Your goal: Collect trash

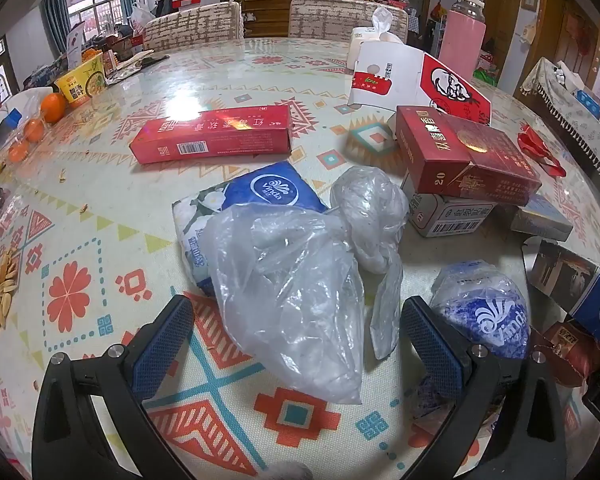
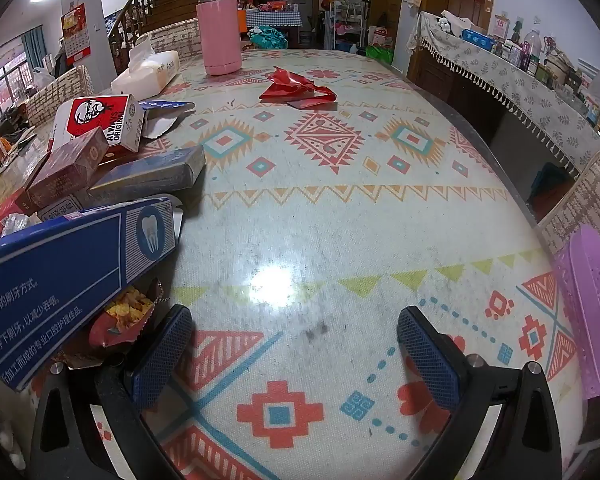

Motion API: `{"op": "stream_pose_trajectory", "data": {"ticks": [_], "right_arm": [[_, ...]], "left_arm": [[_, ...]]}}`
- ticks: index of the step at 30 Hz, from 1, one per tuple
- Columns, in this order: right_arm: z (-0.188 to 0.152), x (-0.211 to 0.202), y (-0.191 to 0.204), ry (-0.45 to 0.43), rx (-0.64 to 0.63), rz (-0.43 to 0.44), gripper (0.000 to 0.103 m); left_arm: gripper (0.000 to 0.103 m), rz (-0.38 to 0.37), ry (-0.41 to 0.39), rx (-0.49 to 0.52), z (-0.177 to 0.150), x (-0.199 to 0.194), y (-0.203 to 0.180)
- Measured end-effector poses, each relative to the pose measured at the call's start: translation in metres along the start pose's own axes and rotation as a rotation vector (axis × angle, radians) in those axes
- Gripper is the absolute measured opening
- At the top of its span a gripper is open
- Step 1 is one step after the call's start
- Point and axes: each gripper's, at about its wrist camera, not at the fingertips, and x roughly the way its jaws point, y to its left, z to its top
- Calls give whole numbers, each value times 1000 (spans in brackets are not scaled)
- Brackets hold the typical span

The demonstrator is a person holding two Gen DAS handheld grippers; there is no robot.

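Observation:
In the left wrist view my left gripper is open, its fingers on either side of a crumpled clear plastic bag on the patterned table. A blue Vinda tissue pack lies under the bag. A second balled clear bag and a crumpled Vinda wrapper lie to the right. Red cigarette boxes and a long red carton lie beyond. In the right wrist view my right gripper is open and empty over bare tablecloth. A red crumpled wrapper lies far ahead.
A KFC box, a tissue box and a pink flask stand at the back. A blue toothpaste box and a snack wrapper lie left of my right gripper. A purple basket is at the right edge. Oranges are far left.

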Motion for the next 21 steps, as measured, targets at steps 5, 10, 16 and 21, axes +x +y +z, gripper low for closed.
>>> {"op": "stream_pose_trajectory", "data": {"ticks": [5,10,16,21], "right_arm": [[0,0,0,5,0,1,103],[-1,0,0,5,-1,-1,103],[3,2,0,63,-36,25,103],[7,5,-3,70,-65,47,103]], "left_arm": [[103,-3,17,0,2,1,0],[103,-15,33,19,7,4,2],[103,-62,69,84,3,1,1],[103,-67,-55,76,-8,-49,6]]}}
